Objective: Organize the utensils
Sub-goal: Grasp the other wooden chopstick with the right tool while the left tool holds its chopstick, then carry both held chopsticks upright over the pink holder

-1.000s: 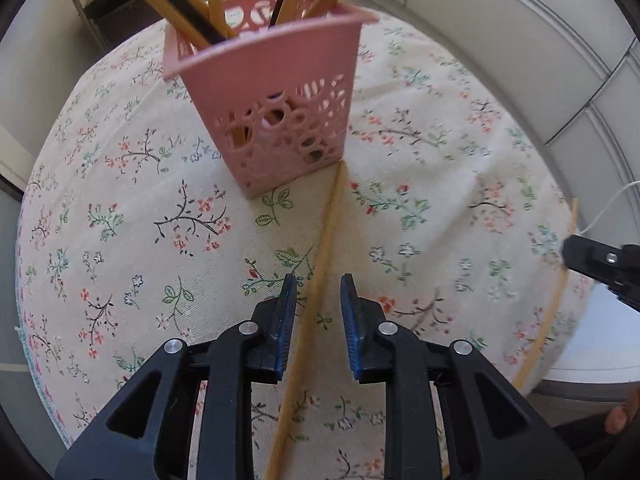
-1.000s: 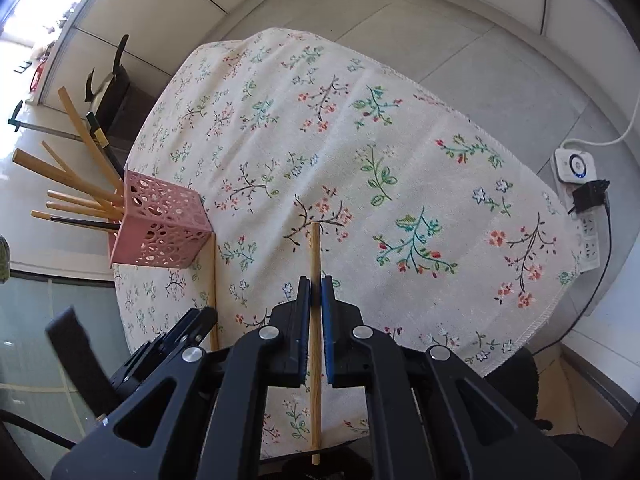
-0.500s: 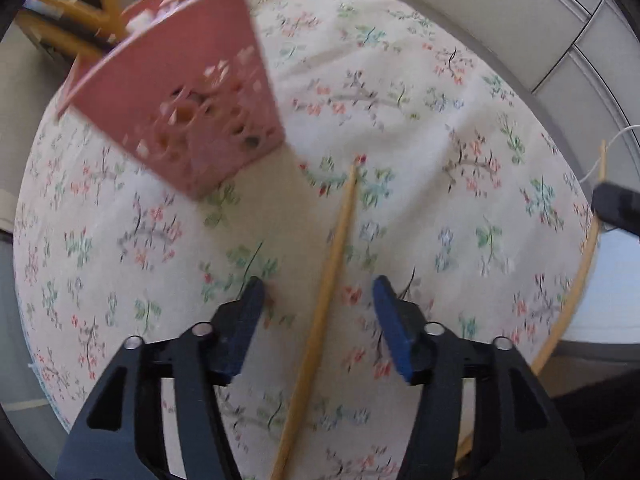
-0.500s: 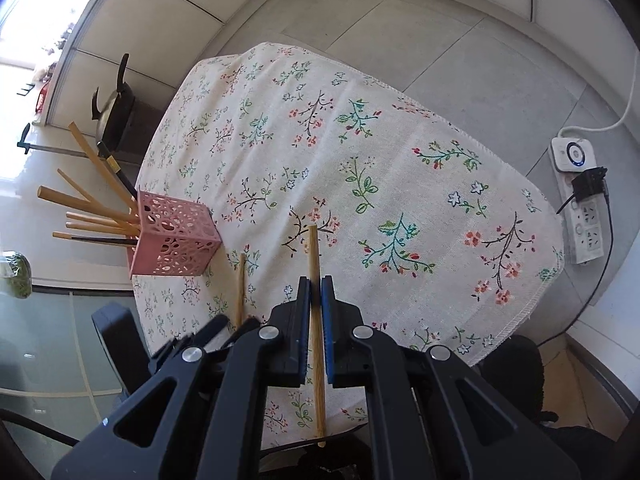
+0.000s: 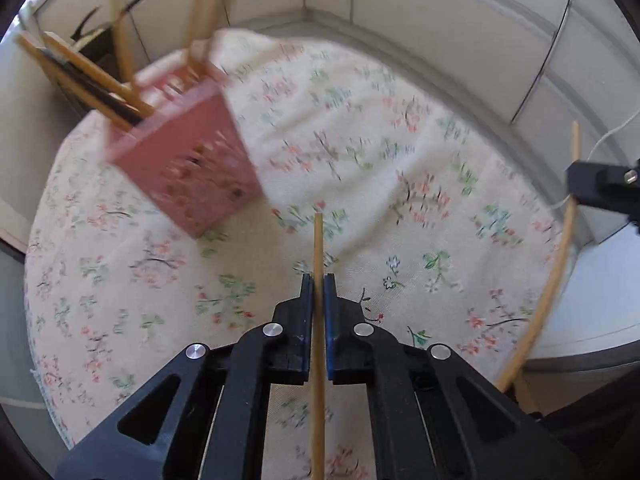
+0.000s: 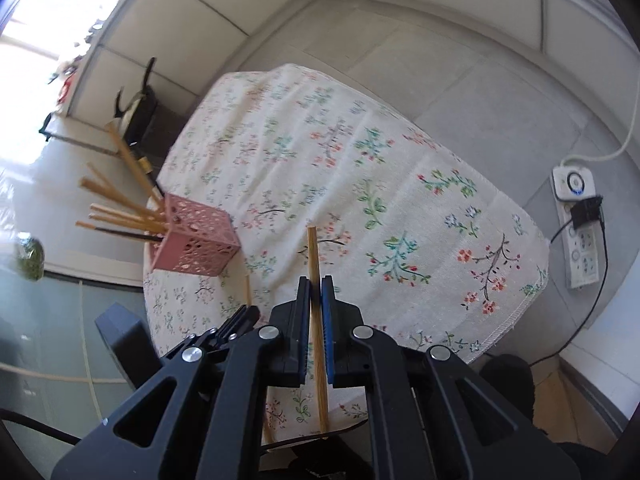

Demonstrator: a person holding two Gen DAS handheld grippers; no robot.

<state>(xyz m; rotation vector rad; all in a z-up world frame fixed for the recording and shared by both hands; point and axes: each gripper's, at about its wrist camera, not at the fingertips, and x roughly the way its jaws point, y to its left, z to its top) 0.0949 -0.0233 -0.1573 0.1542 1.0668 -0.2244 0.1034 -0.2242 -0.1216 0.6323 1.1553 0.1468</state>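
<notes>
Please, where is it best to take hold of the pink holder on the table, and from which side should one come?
Grip one upper wall of the pink holder just under its rim, coming from the side facing the open cloth, one jaw inside, one outside. The walls look flat and thin, and the chopsticks inside fan out over the opposite edge, so that approach probably avoids them. Both grippers now hold a stick, though.

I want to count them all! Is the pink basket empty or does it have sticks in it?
Not empty. Several wooden chopsticks and a dark one poke out of the pink basket.

Grey tile floor [image 6: 460, 92], white power strip [image 6: 576, 224] by wall, bright window [image 6: 52, 12] upper left.
</notes>
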